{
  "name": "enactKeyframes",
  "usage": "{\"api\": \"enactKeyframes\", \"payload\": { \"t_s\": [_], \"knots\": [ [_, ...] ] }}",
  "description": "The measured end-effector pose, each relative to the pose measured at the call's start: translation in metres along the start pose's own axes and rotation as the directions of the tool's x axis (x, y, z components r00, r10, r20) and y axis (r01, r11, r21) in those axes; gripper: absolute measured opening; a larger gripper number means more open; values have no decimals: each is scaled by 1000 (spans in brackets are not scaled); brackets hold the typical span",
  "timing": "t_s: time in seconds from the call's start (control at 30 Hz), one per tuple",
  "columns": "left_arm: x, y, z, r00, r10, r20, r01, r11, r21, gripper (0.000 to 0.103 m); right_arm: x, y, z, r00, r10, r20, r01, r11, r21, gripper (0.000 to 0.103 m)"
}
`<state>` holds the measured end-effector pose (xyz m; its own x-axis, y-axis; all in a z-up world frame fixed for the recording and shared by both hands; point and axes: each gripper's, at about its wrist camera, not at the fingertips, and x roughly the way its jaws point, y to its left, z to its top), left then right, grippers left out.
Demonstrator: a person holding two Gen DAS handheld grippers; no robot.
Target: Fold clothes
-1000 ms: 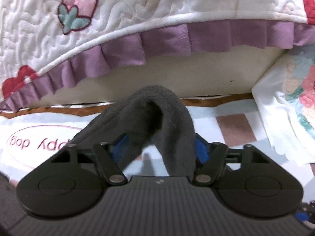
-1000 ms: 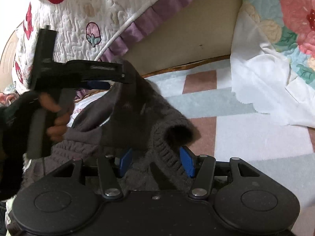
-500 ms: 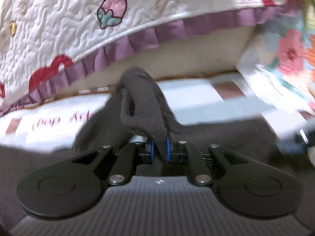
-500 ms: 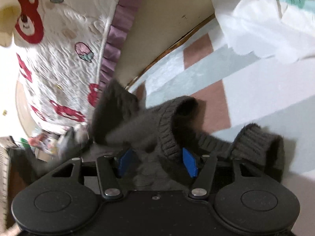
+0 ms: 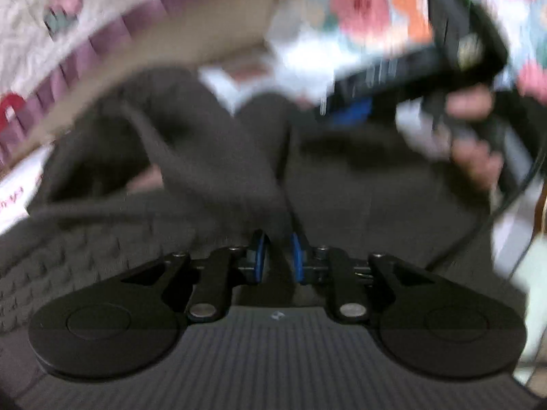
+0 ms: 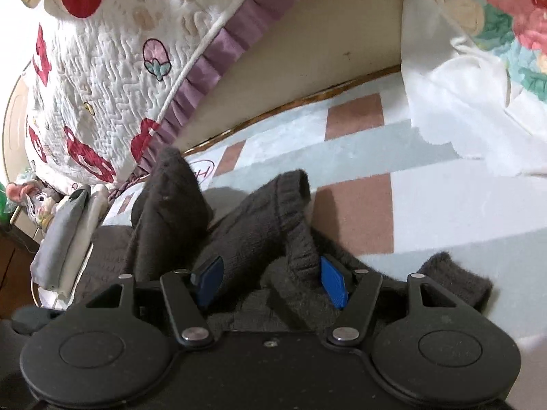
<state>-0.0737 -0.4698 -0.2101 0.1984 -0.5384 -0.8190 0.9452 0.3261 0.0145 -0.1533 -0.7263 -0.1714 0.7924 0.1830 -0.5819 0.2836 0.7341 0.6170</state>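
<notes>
A dark grey knitted sweater (image 6: 259,218) lies bunched on a checked blanket (image 6: 427,205). It also fills the blurred left wrist view (image 5: 212,157). My left gripper (image 5: 276,256) is shut on a fold of the sweater, its blue pads nearly together. My right gripper (image 6: 270,276) has its blue pads apart around a ribbed sleeve or cuff of the sweater, which sits between them. In the left wrist view the right gripper (image 5: 427,68) shows at upper right, held by a hand above the sweater.
A white quilt with a purple ruffle (image 6: 218,58) hangs at the back left over a beige bed frame (image 6: 307,54). A floral quilt with white lining (image 6: 478,51) lies at the right. Soft toys and a grey cloth (image 6: 58,232) sit at the far left.
The left gripper closed on a sweater fold, then swung right and down; its view is now blurred. The right gripper has rotated back level and stays around the cuff.
</notes>
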Motion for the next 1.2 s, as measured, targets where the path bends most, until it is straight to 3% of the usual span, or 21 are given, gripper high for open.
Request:
{"api": "enactKeyframes", "payload": {
  "t_s": [0.1,0.17,0.3,0.37,0.43,0.47,0.7,0.8,0.9,0.93,0.97,1.03,1.13,1.2],
  "knots": [
    [-13,12,-2,998,-58,-5,58,998,-21,29,1,2,0,1000,-29,1,29,999,-37,67],
    [-29,28,3,999,-32,42,34,998,-47,47,2,1,-1,1000,-31,1,31,999,-42,67],
    [-59,63,17,988,58,144,-43,993,-107,49,3,0,-1,1000,-28,0,28,999,-39,67],
    [-64,84,28,967,192,169,-174,978,-114,53,3,0,0,1000,-26,0,26,999,-36,67],
    [-60,104,36,927,328,181,-316,944,-92,61,2,0,0,1000,-25,1,25,999,-31,67],
    [-53,114,40,922,352,164,-341,936,-91,62,2,0,0,1000,-24,1,24,999,-29,68],
    [22,185,66,943,328,-49,-332,935,-125,62,3,0,0,1000,-15,-3,15,1000,-21,68],
    [47,197,78,953,264,-149,-288,943,-170,62,4,1,-1,1000,-3,-15,3,1000,-26,68],
    [52,193,89,951,269,-156,-291,947,-139,62,7,4,-5,1000,3,-25,-4,999,-41,68],
    [54,192,92,949,273,-155,-292,949,-115,57,8,6,-6,1000,-3,-24,2,998,-56,68],
    [55,190,95,948,278,-153,-293,952,-84,35,9,8,-6,1000,-8,-23,7,998,-69,68],
    [56,185,102,939,306,-156,-313,949,-25,16,10,9,-6,1000,-14,-15,12,997,-82,68],
    [51,176,115,895,408,-181,-407,912,48,15,11,7,-5,1000,-12,-6,11,997,-76,68],
    [38,176,126,854,489,-176,-483,872,77,2,10,7,-5,1000,-11,-14,10,997,-75,68]
  ]
}}
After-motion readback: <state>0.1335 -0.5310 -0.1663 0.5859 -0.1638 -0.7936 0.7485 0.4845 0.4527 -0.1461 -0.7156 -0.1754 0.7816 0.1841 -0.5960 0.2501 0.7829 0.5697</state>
